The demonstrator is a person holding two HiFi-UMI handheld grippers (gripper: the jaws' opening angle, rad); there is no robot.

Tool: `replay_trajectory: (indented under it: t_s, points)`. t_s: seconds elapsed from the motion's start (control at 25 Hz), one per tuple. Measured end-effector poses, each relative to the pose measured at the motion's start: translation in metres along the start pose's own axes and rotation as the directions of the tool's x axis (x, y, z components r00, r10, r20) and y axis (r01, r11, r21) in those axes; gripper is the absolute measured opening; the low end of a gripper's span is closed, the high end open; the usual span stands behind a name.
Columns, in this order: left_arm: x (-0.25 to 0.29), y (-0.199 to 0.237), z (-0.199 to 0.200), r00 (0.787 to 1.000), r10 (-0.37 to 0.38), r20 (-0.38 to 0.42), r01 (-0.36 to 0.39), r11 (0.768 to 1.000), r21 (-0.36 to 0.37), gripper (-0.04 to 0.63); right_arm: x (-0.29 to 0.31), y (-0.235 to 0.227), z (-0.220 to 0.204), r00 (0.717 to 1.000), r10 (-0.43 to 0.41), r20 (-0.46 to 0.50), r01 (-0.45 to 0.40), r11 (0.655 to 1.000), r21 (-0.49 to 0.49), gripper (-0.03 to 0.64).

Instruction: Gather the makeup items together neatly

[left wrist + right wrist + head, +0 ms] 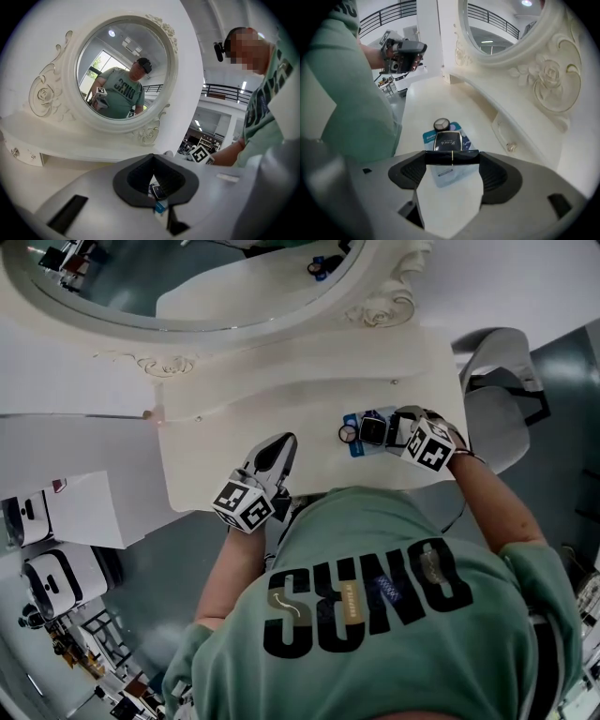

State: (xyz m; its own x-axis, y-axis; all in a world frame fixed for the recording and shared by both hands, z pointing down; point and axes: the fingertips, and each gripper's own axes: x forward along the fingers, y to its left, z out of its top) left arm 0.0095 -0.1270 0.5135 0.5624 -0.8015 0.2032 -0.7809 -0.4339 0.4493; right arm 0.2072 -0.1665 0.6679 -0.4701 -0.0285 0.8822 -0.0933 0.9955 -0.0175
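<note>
Clamping a lipstick end to end, the right gripper holds it just behind 3 items grouped ahead on the tabletop: packet, compact, pot. The left gripper is clenched, empty, well apart. Seemingly only placing the lipstick remains.

Left tool is seen with its jaws pressed together, nothing clamped. Through the sliver past them a dark compact and a blue packet can be glimpsed. A round mirror is stood behind the counter. The right tool's marker cube is spotted further right.
</note>
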Motion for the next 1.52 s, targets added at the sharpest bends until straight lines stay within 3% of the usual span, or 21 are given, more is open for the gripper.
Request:
replay_trajectory:
  t_s: [0.16,0.4,0.64,0.84,1.08,1.52]
  points:
    - [-0.017,0.018,0.015,0.999,-0.013,0.044,0.014,1.0,-0.002,0.006,-0.024,-0.013,0.059,0.999,-0.03,0.045,0.034,0.996,-0.078,0.345]
    - [-0.065,0.072,0.054,0.994,-0.024,0.106,0.023,1.0,0.013,0.006,-0.021,-0.019,0.191,0.996,-0.036,0.083,0.052,0.977,-0.207,0.345]
    - [-0.135,0.139,0.081,0.992,-0.015,0.126,0.011,0.999,0.032,0.006,0.038,-0.013,0.322,0.998,-0.006,0.06,0.025,0.946,-0.323,0.345]
    - [-0.195,0.187,0.089,0.991,0.011,0.134,-0.013,1.0,0.014,0.006,0.103,0.0,0.397,0.999,0.034,0.003,-0.03,0.922,-0.387,0.345]
    - [-0.244,0.226,0.089,0.989,0.042,0.141,-0.041,0.999,-0.013,0.006,0.157,0.0,0.436,0.997,0.049,-0.062,-0.069,0.924,-0.376,0.345]
    - [-0.279,0.248,0.08,0.985,0.066,0.157,-0.06,0.997,-0.041,0.006,0.191,-0.004,0.444,0.992,0.041,-0.119,-0.085,0.917,-0.389,0.347]
